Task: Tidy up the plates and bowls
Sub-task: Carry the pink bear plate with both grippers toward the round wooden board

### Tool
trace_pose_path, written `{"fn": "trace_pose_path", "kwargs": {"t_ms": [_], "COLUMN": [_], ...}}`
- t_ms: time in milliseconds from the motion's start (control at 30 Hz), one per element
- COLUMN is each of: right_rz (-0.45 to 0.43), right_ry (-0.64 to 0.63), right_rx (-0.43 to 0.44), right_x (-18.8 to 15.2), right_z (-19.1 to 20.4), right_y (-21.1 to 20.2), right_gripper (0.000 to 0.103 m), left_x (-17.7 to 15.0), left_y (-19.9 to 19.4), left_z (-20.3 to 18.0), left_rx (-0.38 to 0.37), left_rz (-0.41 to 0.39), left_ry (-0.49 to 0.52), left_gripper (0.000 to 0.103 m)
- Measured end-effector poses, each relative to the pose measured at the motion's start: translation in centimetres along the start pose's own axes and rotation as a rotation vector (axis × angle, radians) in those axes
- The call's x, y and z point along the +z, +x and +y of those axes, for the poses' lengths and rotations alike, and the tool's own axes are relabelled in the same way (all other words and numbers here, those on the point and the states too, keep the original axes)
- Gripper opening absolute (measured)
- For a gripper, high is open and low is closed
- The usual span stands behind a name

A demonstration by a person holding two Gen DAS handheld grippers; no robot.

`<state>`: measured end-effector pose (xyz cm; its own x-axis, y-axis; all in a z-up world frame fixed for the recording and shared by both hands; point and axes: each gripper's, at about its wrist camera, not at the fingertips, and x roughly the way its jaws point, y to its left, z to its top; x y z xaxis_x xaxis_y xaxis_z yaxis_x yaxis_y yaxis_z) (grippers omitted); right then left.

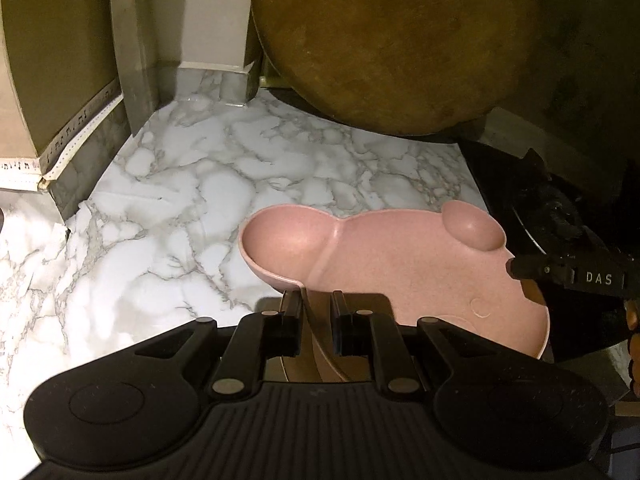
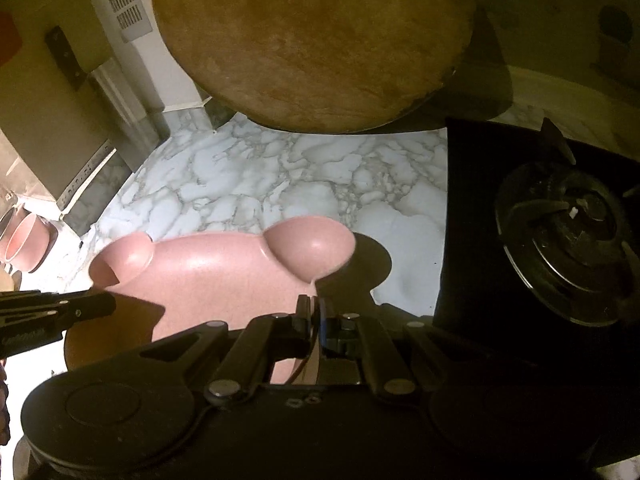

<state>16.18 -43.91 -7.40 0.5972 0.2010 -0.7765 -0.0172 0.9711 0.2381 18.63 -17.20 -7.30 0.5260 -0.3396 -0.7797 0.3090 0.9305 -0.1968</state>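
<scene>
- Left gripper: jaws astride plate rim, gap visible, not clamped.
- Right gripper: pinching opposite rim.
- Step: carrying plate, stove to its right.
- Next: level set-down on counter.

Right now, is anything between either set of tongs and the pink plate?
No. The right tongs are shut on the rim of the pink plate. The left tongs straddle its opposite rim; whether they grip it is unclear. Nothing else lies between.
</scene>
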Motion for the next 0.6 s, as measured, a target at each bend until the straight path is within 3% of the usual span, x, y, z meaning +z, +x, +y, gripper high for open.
{"fn": "trace_pose_path", "kwargs": {"t_ms": [600], "right_rz": [0.017], "right_ry": [-0.022], "right_rx": [-0.013], "right_x": [-1.1], "right_z": [0.3], "right_y": [1.0], "right_gripper": [0.003], "left_x": [-0.4], "left_y": [0.5], "left_z": [0.6], "left_rx": [0.021], "left_rz": [0.03], "left_ry": [-0.012], "left_gripper": [0.013]}}
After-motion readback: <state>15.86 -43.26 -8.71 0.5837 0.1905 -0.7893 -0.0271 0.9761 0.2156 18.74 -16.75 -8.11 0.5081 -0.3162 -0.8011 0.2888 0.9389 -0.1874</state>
